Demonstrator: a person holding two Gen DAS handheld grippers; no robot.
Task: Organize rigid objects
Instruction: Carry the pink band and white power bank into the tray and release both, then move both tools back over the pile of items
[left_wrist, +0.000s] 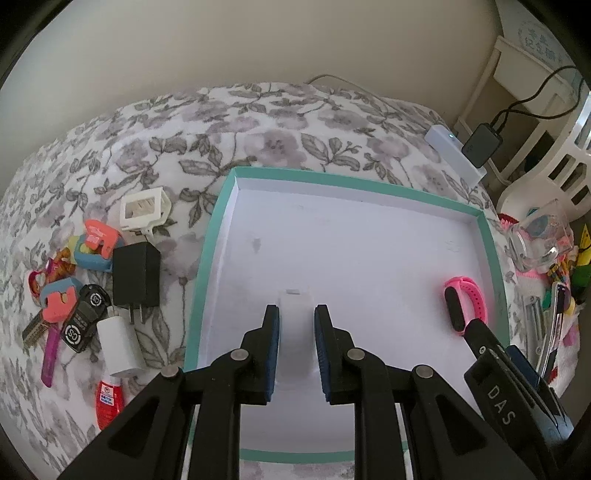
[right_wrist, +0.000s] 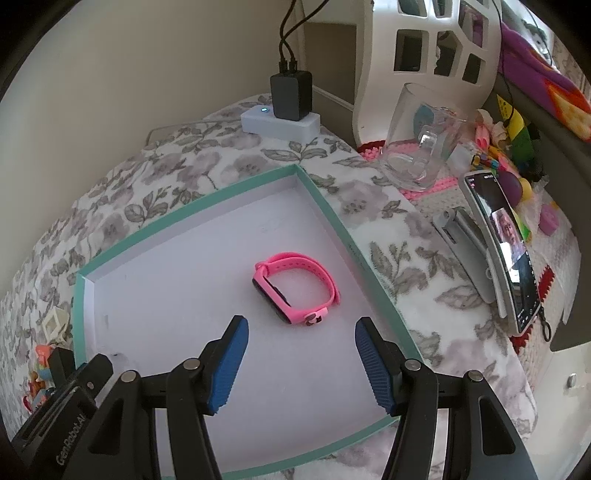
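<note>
The premises were a home, most likely a bedroom. A floral fleece blanket (left_wrist: 258, 122) covered the work surface against a plain cream wall (left_wrist: 221, 44). A white laundry basket (right_wrist: 424, 44) stood alongside, with a charger (right_wrist: 291, 94) plugged into a power strip (right_wrist: 280, 125), toys (right_wrist: 517, 147) and a drinking glass (right_wrist: 417, 147).

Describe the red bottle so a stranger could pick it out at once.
Start at the teal-rimmed tray on the floral blanket. Left of it lies a pile of small things; at the pile's near end, just below the white charger, lies the red bottle. It is the only clear red thing there, with a white label.
</note>
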